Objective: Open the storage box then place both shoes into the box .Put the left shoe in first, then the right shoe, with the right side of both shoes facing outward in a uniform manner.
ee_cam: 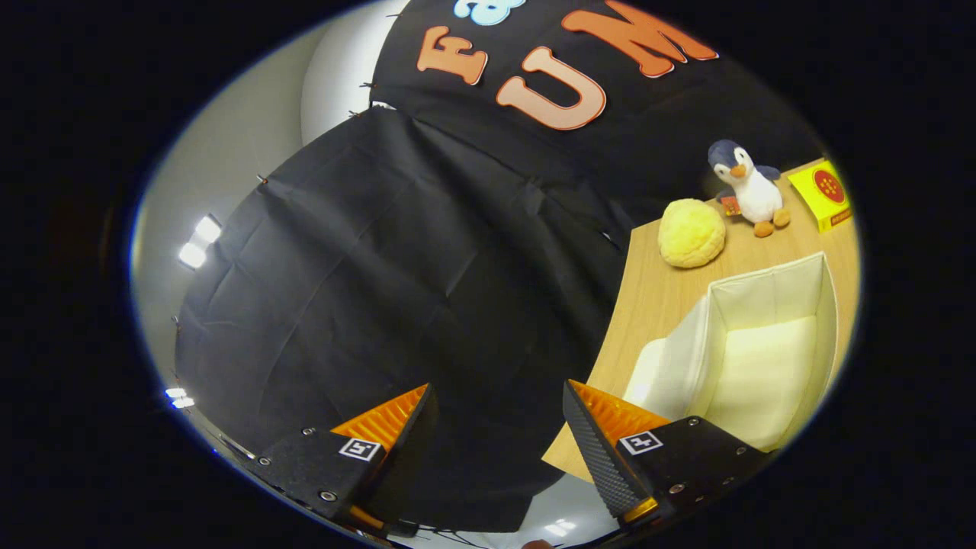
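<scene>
Booth wall: black cloth, and it's pretty much what the gripper is aimed at right now, with the whole view rolled over at a steep tilt.

Gripper: fingers spread wide apart, nothing between them, just cloth beyond the gap. So released, holding nothing.

Table: light wood, off to the right of the fingers.

Storage box: white fabric box sitting on the table just past the right finger. Already open, inside looks bare, its long side running away from the gripper toward the toys.

Key relation: box lies right of where the fingers point, so I'd guess a swing to the right is needed before anything goes in.

Shoes: can't place them from here.

Yellow plush ball: beyond the box.

Penguin plush: just past the ball, upright.

Yellow card: beside the penguin, red round mark on it, writing too small to read.
</scene>
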The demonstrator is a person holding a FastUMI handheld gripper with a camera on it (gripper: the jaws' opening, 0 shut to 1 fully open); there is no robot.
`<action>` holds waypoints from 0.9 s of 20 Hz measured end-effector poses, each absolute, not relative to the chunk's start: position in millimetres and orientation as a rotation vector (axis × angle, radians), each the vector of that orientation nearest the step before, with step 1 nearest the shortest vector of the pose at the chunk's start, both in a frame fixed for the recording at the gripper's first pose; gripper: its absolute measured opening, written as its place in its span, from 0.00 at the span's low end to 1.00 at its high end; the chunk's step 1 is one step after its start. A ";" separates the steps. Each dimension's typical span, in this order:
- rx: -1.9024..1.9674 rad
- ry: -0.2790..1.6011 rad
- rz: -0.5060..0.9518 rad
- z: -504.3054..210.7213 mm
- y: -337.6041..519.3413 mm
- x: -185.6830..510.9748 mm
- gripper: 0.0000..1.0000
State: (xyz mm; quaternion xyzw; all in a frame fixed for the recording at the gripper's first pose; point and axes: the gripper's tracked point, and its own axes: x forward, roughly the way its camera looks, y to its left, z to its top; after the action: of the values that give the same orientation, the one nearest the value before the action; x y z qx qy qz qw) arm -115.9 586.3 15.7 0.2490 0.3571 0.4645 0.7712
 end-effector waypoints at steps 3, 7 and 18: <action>0.497 0.740 0.905 -4.6 553.1 -94.1 0.98; 0.445 0.694 0.743 -28.4 486.8 -62.1 0.98; 0.265 0.644 0.260 -114.9 263.9 -11.9 0.97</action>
State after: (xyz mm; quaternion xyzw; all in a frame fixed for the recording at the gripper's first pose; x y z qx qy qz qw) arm -11.9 263.9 -114.9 0.1294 0.3145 0.1272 0.9318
